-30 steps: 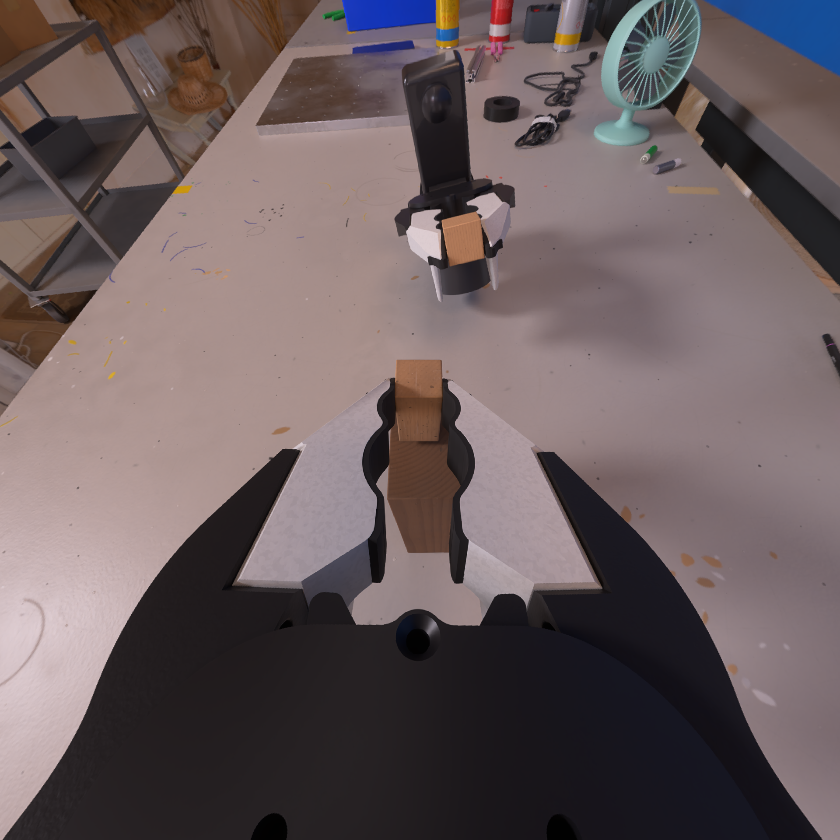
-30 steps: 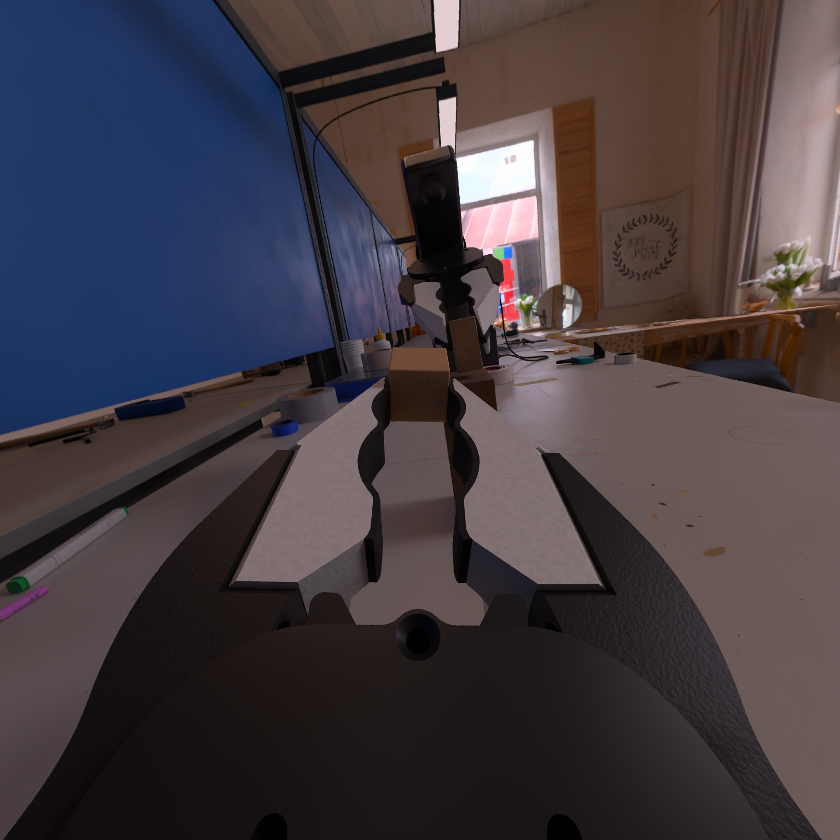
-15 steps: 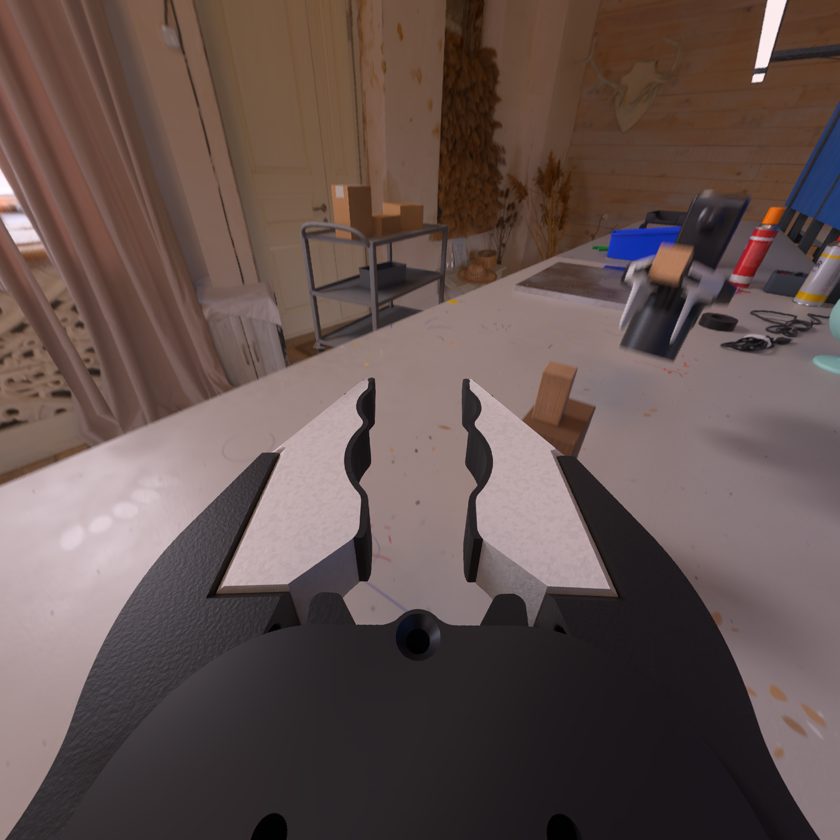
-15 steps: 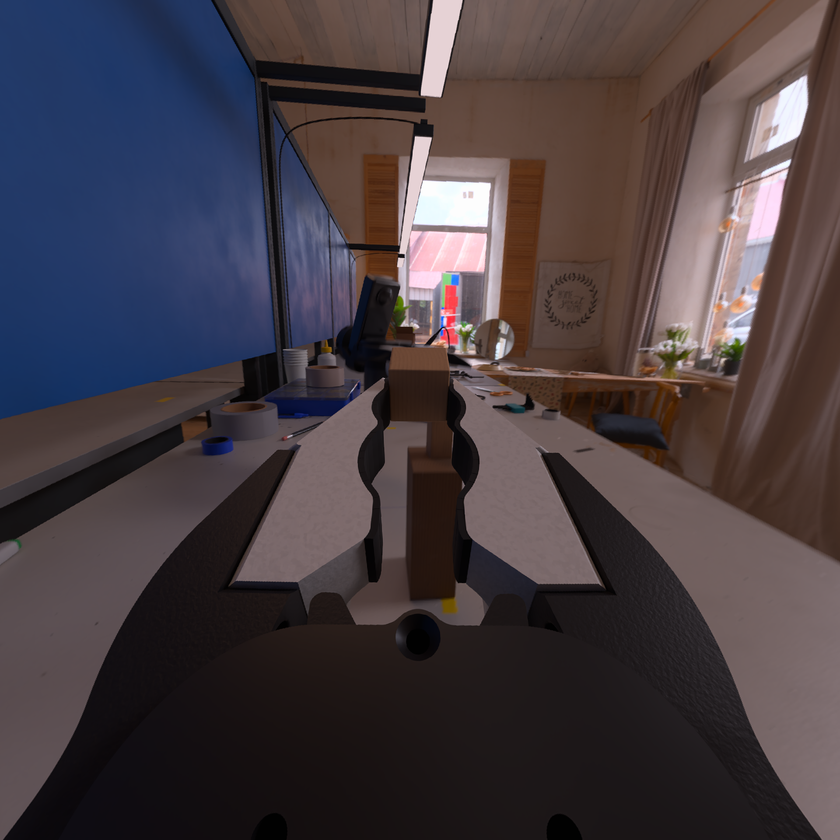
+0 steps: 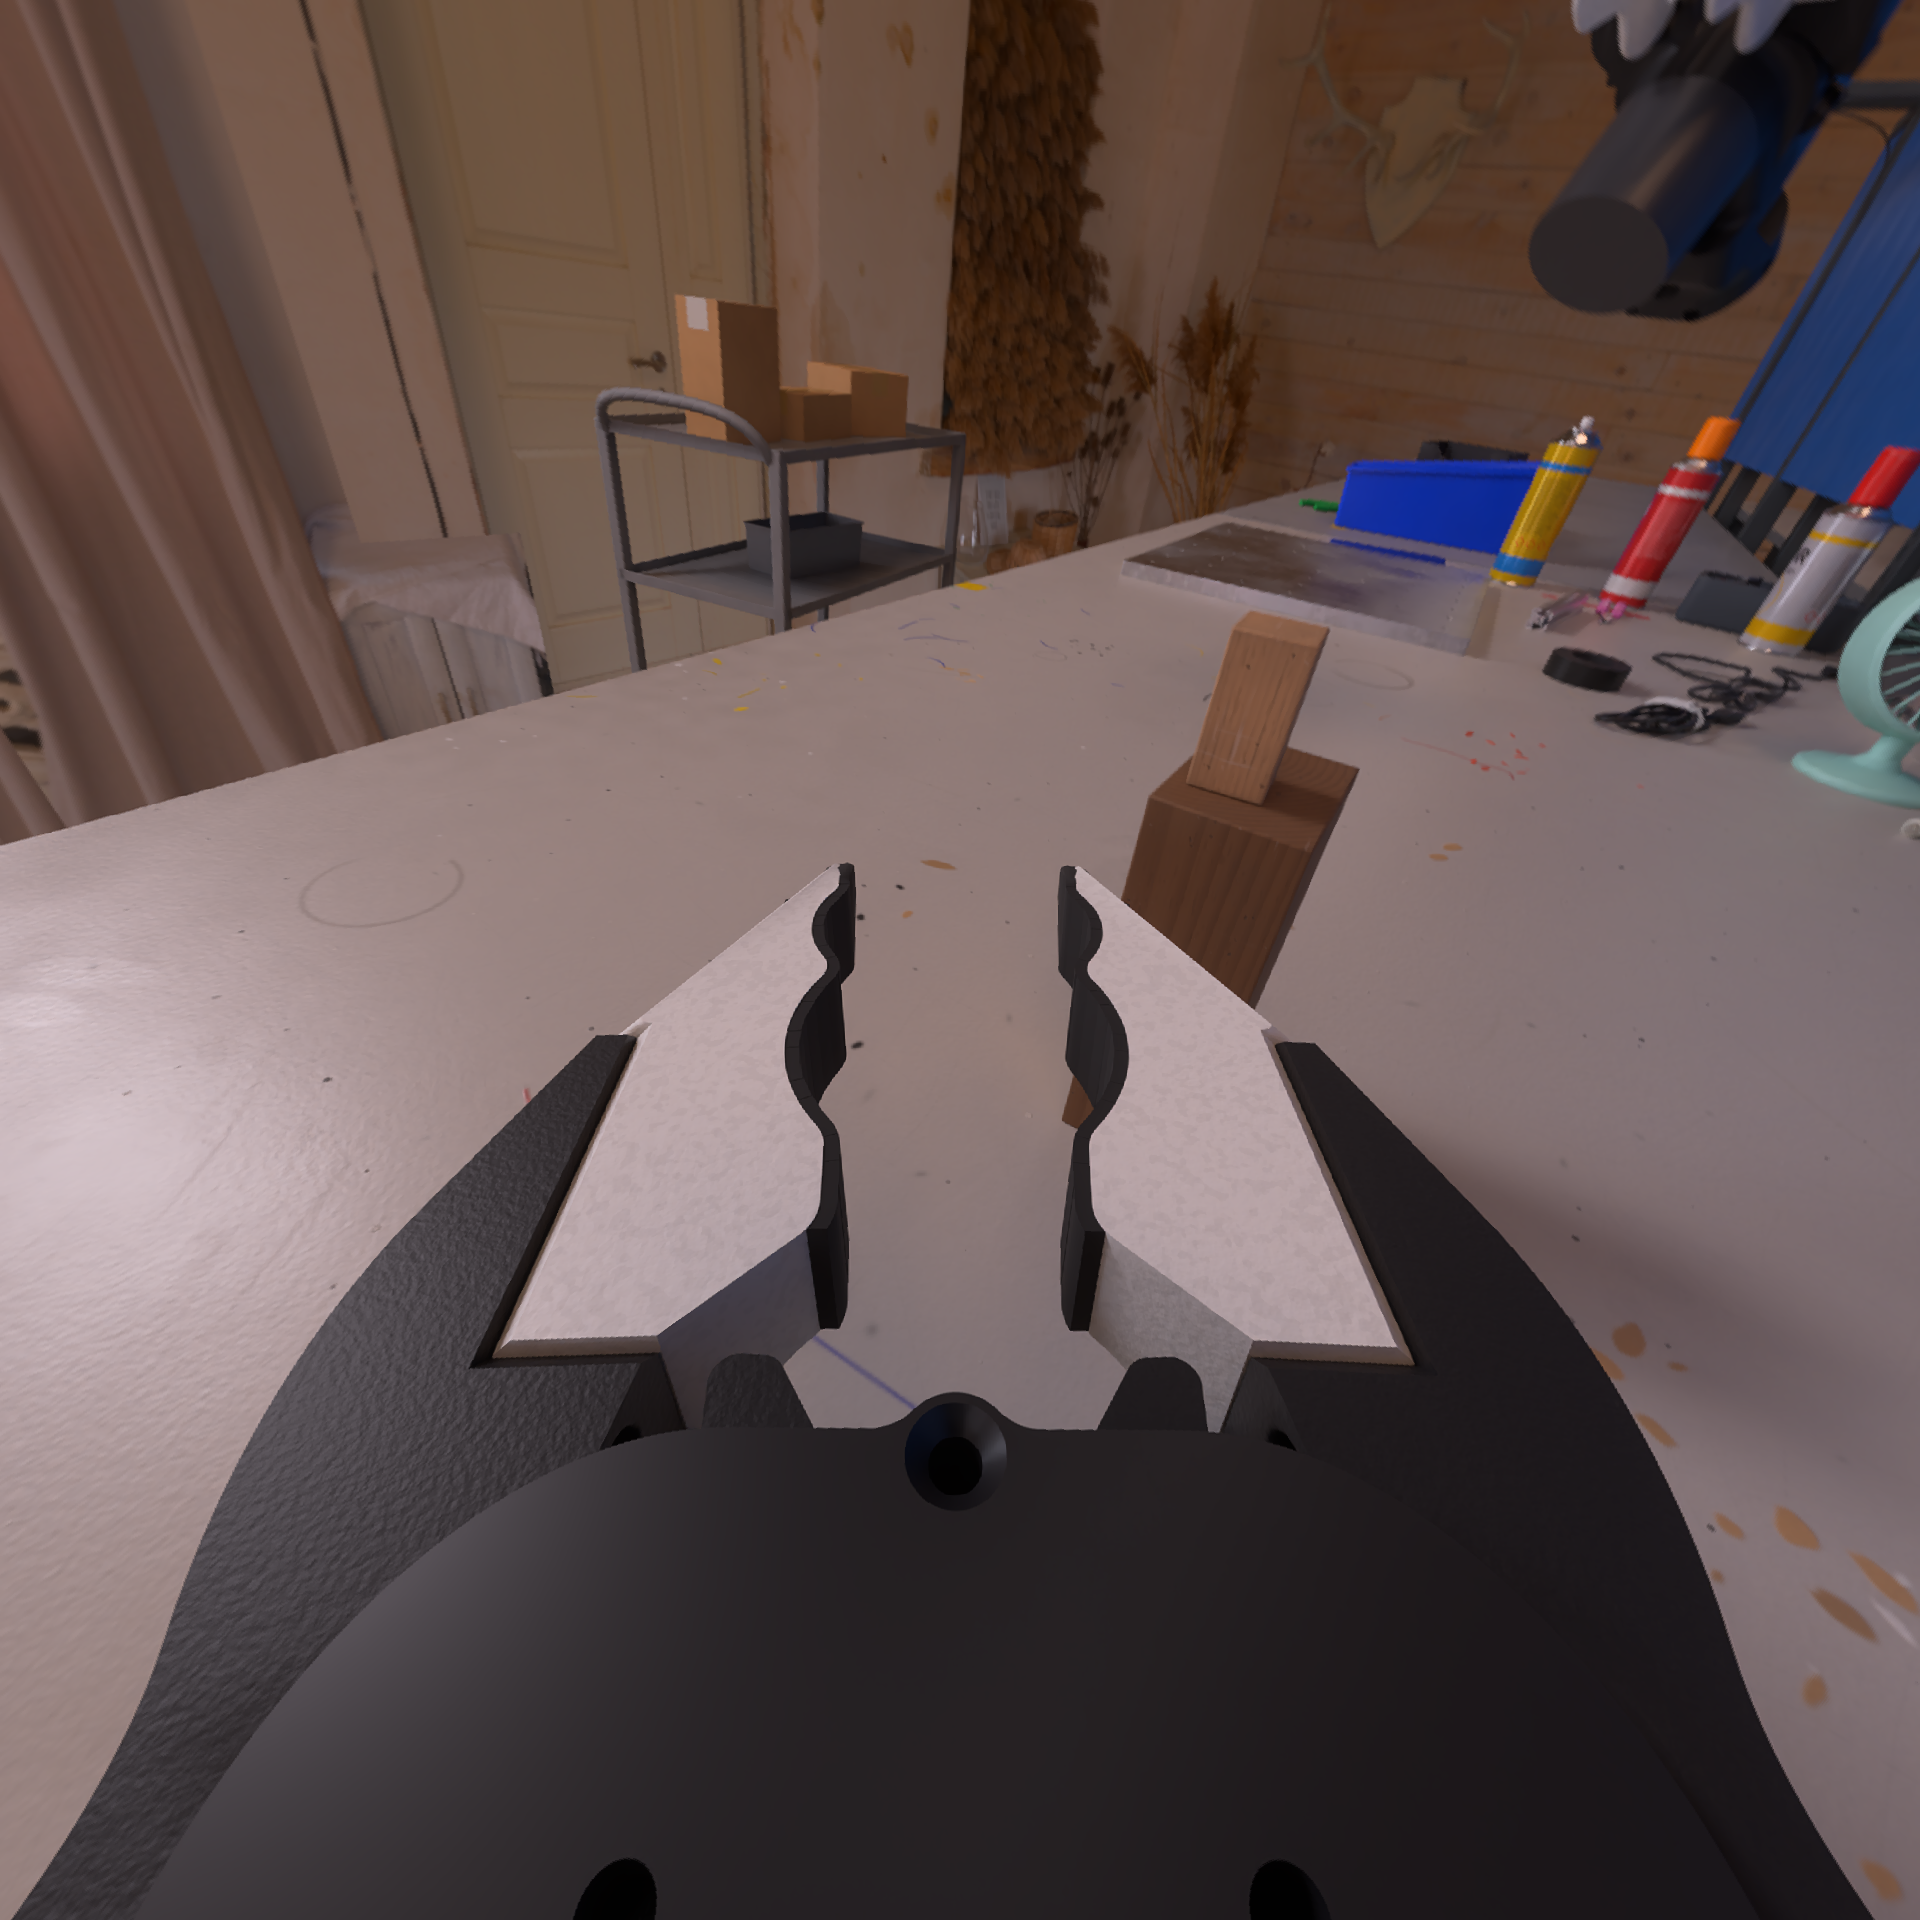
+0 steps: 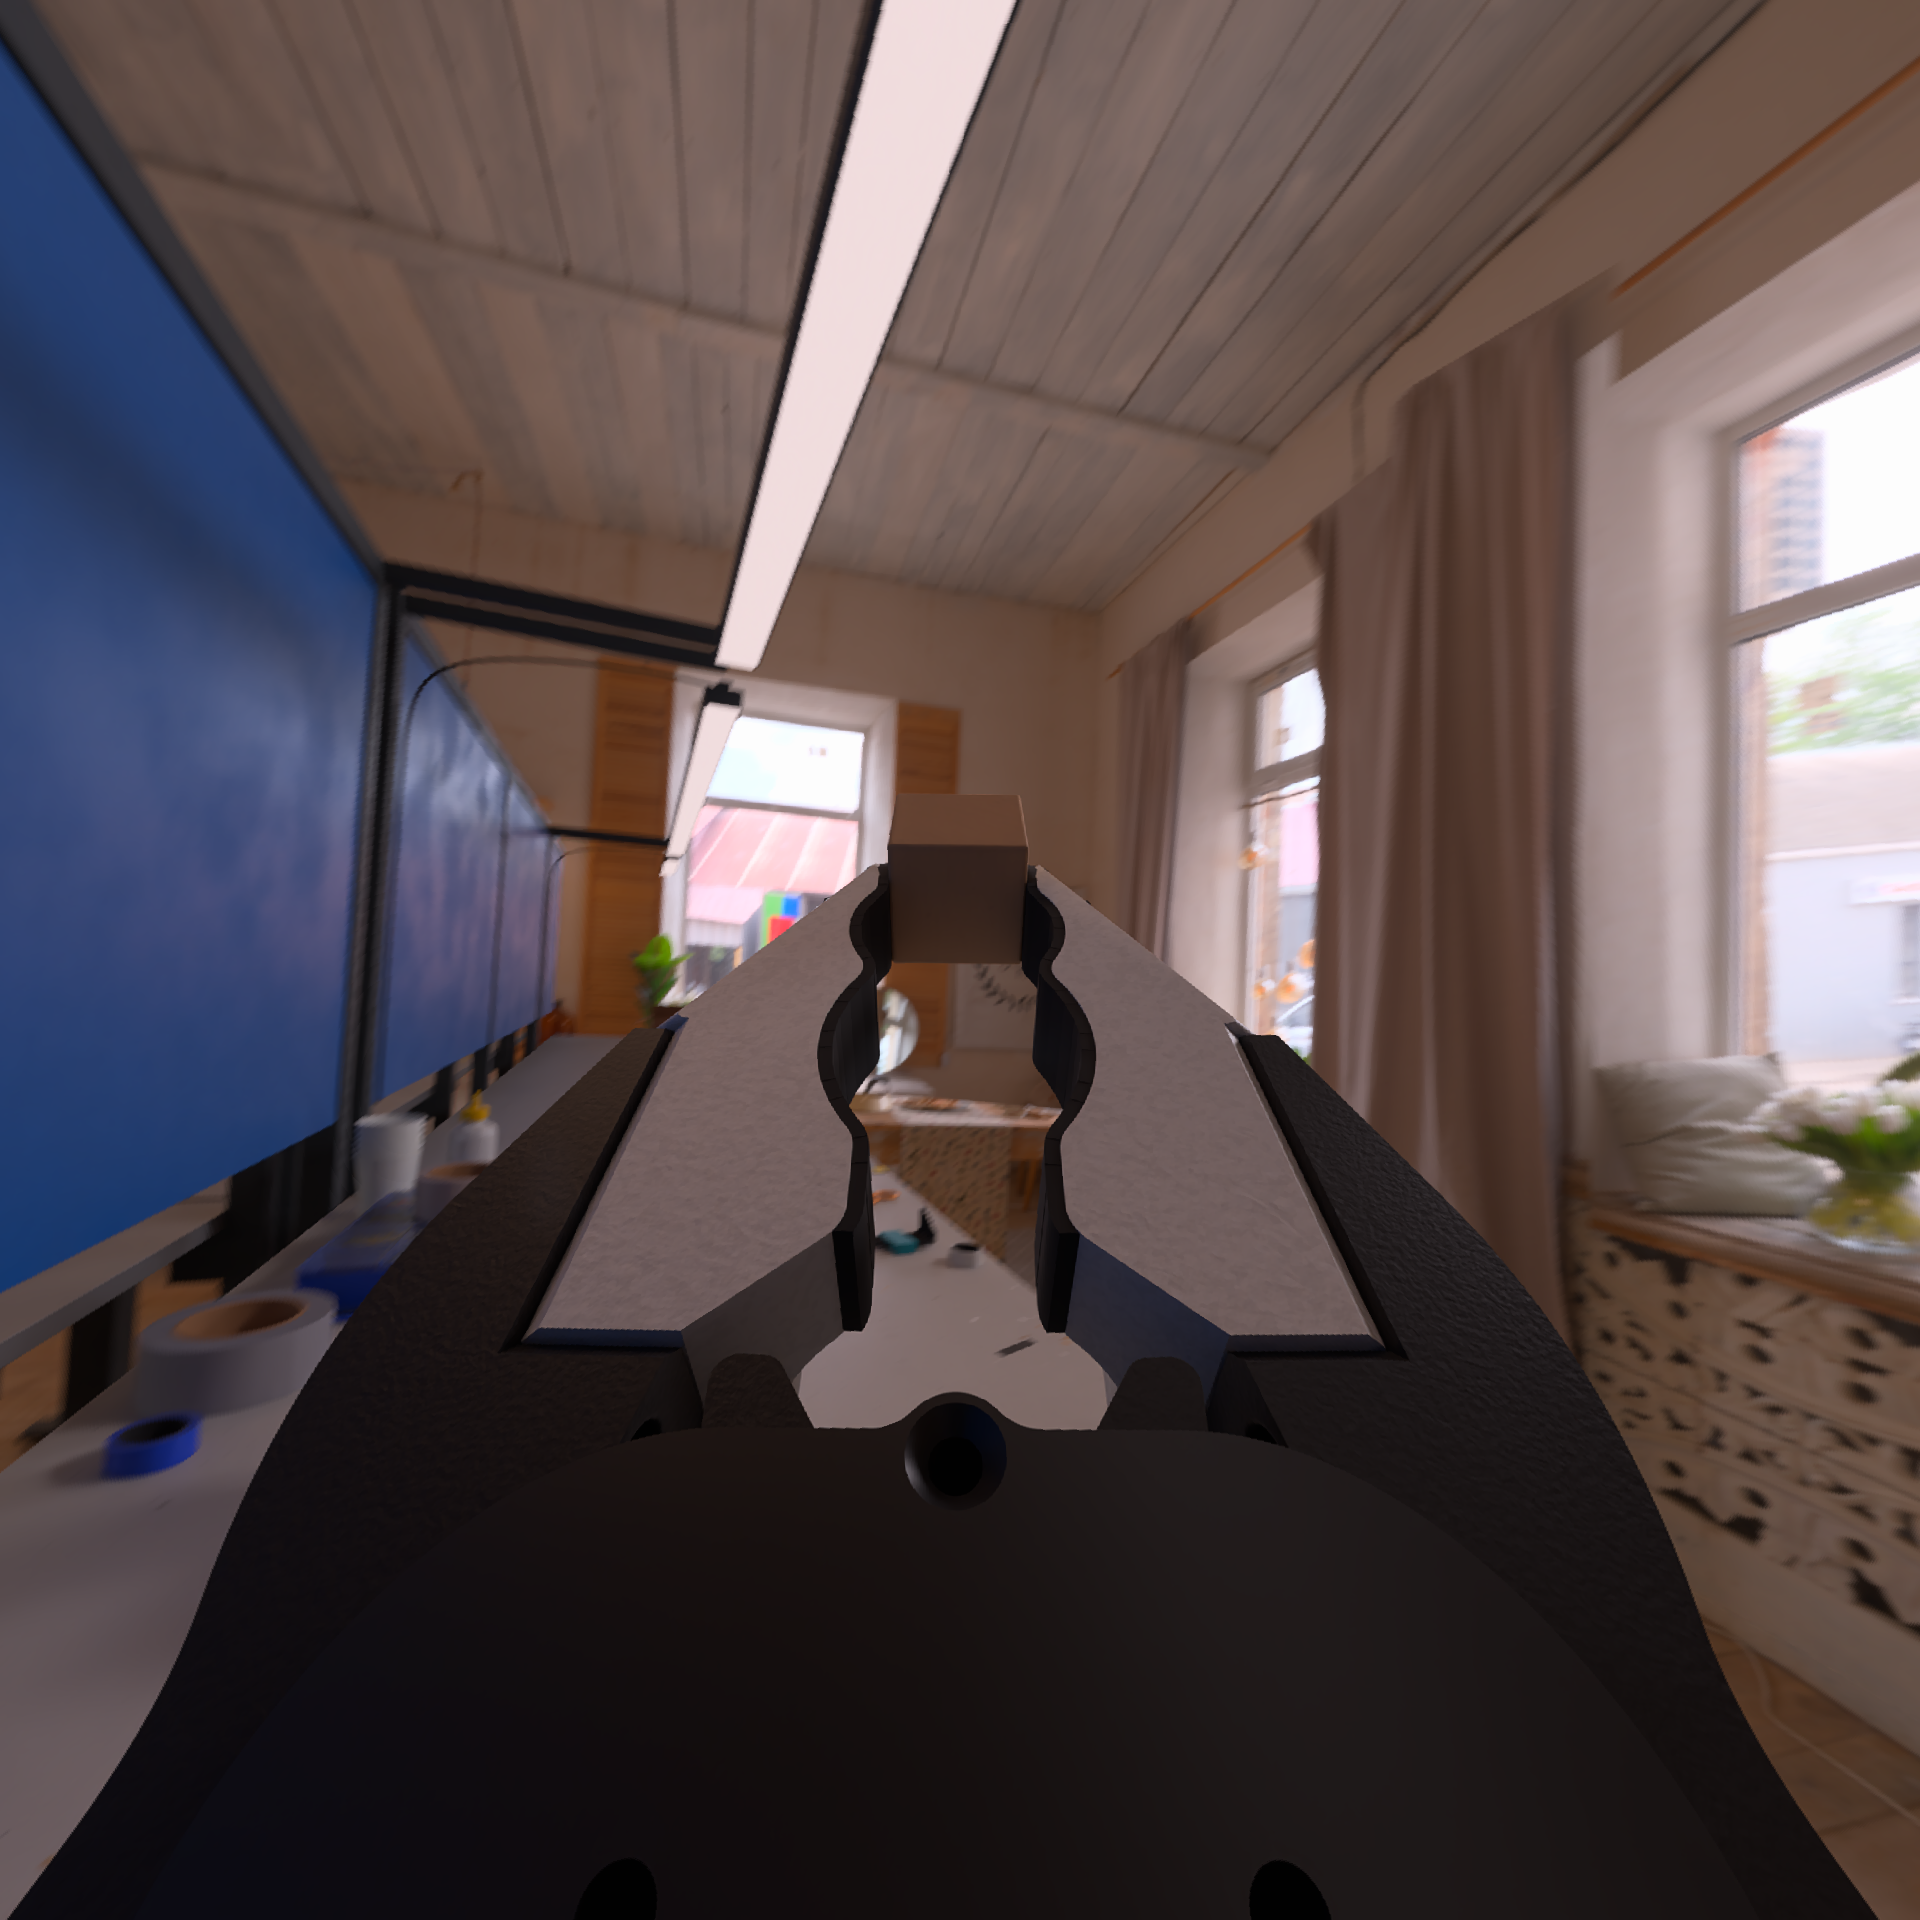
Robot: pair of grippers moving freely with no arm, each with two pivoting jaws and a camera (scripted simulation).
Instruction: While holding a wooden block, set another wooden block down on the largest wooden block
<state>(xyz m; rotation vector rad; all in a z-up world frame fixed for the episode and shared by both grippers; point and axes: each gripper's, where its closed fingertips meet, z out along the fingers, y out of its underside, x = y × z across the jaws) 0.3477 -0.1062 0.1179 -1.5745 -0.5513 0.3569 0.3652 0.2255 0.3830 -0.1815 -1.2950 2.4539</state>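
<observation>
broadly, the table [image 5: 520, 1039] carries everything, a long pale top flecked with paint. on it, ahead and to the right of the left tool [image 5: 954, 883], stands the largest wooden block [image 5: 1226, 894], dark brown and upright. a lighter, slimmer wooden block [image 5: 1255, 707] sits on its top face, leaning a little to one side, touching nothing else. the left tool is released, its jaws spread with nothing between them, and it sits just beside the dark block without touching it. the right tool [image 6: 956, 878] is clenched on a small wooden cube [image 6: 956, 883] pinched at the very tips, held high and pointing along the room; its dark body [image 5: 1652, 177] shows in the upper right corner of the left wrist view, well above the stack.

judged from this, the task looks essentially done: one block is placed on the largest, another is held. what remains is only to keep clear; the lean of the light block suggests a nudge could topple it.

around: a grey trolley [image 5: 779, 499] with cardboard boxes beyond the table edge, a blue bin [image 5: 1434, 504], a metal plate [image 5: 1309, 582], three spray cans [image 5: 1548, 499], a mint fan [image 5: 1881, 717], black cables [image 5: 1704, 701] and a black ring [image 5: 1584, 667]. in the right wrist view, tape rolls [image 6: 234, 1345] lie near the blue wall panels [image 6: 177, 727]. nothing stands between the left tool and open table
</observation>
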